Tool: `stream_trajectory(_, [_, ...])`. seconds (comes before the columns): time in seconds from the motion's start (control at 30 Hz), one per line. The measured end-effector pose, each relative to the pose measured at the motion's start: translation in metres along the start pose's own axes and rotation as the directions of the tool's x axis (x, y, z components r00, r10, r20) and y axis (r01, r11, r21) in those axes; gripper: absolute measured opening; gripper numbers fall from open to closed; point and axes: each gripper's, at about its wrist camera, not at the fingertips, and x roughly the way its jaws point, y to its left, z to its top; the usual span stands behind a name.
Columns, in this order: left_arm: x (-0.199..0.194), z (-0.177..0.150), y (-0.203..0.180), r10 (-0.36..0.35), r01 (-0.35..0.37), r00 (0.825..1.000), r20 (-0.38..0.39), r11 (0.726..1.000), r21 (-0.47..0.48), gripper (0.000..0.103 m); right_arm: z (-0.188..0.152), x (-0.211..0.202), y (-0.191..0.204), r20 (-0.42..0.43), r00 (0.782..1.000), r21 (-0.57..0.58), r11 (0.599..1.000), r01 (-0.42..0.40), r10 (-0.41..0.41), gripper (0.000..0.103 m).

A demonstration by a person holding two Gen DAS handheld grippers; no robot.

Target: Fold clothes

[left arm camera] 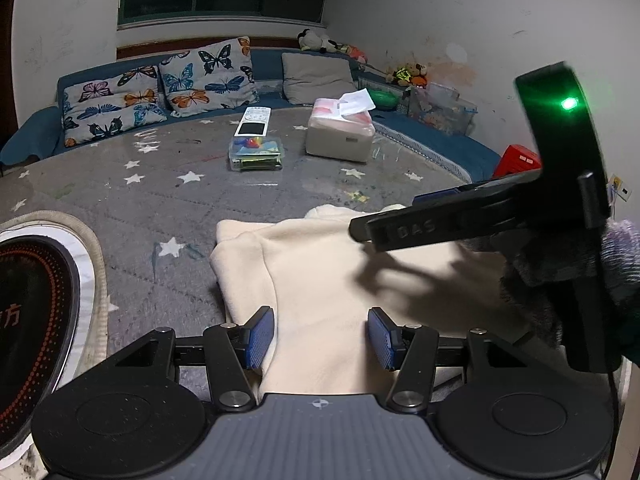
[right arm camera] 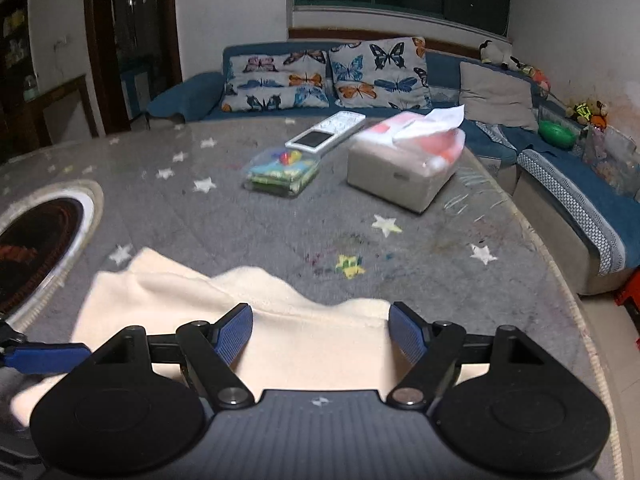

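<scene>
A cream fleece garment (left arm camera: 320, 272) lies partly folded on the grey star-print table cover (left arm camera: 160, 200). My left gripper (left arm camera: 321, 338) is open low over its near edge, and the cloth shows between the blue pads (left arm camera: 262, 338). From the right, my right gripper (left arm camera: 386, 216) reaches in over the garment, held by a hand in a fuzzy sleeve (left arm camera: 616, 264). In the right wrist view the right gripper (right arm camera: 320, 334) is open, with the garment (right arm camera: 180, 292) spanning the gap between its fingers. A blue pad of the left gripper (right arm camera: 44, 354) shows at the left edge.
A tissue box (left arm camera: 340, 136) and a clear plastic box (left arm camera: 256, 154) with a remote (left arm camera: 253, 122) on top stand further back on the table. A round cooktop (left arm camera: 28, 312) is set into the table at left. Behind is a blue sofa (left arm camera: 36, 136) with butterfly cushions. A red stool (left arm camera: 518, 160) stands at right.
</scene>
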Motion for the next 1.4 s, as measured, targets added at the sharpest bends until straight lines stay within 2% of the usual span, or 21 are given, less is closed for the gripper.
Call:
stream_trajectory(0.13, [-0.004,0.000,0.003,-0.004,0.004,1.000,0.008,1.000,-0.009,0.055,0.004,-0.007,0.006,0.018,1.000,-0.027,1.000,0.010,-0.009,0.078])
stream_trajectory(0.37, [-0.010,-0.003,0.008,-0.001,0.002,1.000,0.017,1.000,-0.028,0.055,0.013,-0.005,0.033,0.026,0.998,-0.085,0.995,-0.056,0.058,0.078])
stream_trajectory(0.73, [-0.010,-0.004,0.010,-0.006,0.007,1.000,0.013,1.000,-0.031,0.057,0.012,-0.015,0.033,0.040,0.998,-0.082,0.995,-0.048,0.051,0.079])
stream_trajectory(0.87, [-0.015,-0.005,0.008,0.007,-0.007,1.000,0.015,1.000,-0.030,0.061,0.012,-0.019,0.033,0.045,0.998,-0.080,0.996,-0.044,0.048,0.080])
stream_trajectory(0.97, [-0.020,-0.006,0.007,0.015,-0.014,1.000,0.022,0.999,-0.028,0.065,0.001,-0.032,0.029,0.046,0.998,-0.075,0.996,-0.039,0.042,0.083])
stream_trajectory(1.4, [-0.029,-0.013,0.010,0.043,-0.043,0.999,0.019,0.999,-0.033,0.066,-0.055,-0.082,0.016,0.050,0.999,-0.040,0.999,0.006,-0.004,0.083])
